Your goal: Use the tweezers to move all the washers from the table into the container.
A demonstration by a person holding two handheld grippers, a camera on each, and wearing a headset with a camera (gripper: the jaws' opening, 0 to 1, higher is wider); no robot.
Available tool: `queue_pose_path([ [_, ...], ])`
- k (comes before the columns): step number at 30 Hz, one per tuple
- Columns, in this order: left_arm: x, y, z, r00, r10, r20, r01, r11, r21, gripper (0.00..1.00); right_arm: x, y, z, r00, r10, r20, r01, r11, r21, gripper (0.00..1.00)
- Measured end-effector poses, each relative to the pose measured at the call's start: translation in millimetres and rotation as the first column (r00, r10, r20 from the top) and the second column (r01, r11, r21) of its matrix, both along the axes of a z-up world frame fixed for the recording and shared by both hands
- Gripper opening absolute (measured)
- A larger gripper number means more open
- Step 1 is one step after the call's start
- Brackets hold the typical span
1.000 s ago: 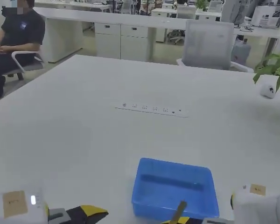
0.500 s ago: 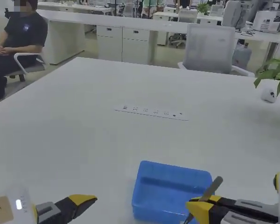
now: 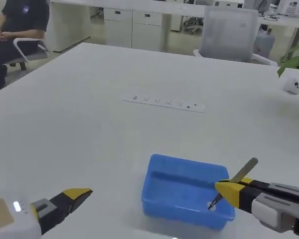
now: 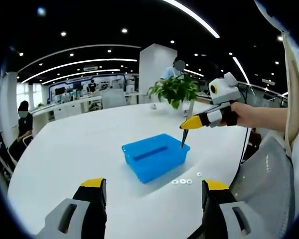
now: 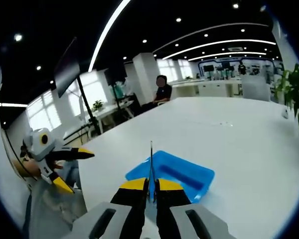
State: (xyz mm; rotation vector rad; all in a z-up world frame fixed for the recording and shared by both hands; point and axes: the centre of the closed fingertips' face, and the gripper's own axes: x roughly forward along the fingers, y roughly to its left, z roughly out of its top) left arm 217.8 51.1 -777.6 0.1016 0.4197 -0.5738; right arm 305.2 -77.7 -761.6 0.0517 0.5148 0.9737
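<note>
Left gripper: yellow-tipped jaws spread wide, empty, at near edge of desk. Washers: small pale flat rings on smooth white desktop, near edge, just beside container. Right gripper: jaws clenched on tweezers, slim metal. Tweezer tips down inside container, a blue rectangular plastic tray; washer in tips too small to tell. Farther: power strip, desk centre.

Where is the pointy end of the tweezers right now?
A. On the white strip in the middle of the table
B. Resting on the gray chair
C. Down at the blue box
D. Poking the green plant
C: the right gripper holds the tweezers slanted downward, with their dark tip at the near corner of the blue box.
</note>
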Motion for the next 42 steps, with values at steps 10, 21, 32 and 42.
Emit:
queue_pose_path([
  [10,4.1,16.1,-1.4,0.997,0.081,0.011,-0.081,0.997,0.021,0.81,18.5,-9.4,-8.2,0.999,-0.047,0.003,0.047,0.999,-0.018,0.03],
  [21,3.7,21.7,-2.4,0.995,0.092,0.032,-0.095,0.991,0.093,0.80,40.1,-2.6,-31.8,0.998,-0.059,0.013,0.060,0.994,-0.090,0.03],
  [32,3.1,18.2,12.8,0.993,0.098,0.067,-0.097,0.995,-0.013,0.78,49.9,-3.4,-51.8,0.998,-0.065,0.023,0.067,0.988,-0.141,0.03],
  [42,5.1,18.4,21.3,0.990,0.117,0.080,-0.110,0.990,-0.088,0.80,50.0,-2.4,-59.2,0.999,-0.047,0.019,0.050,0.984,-0.173,0.03],
])
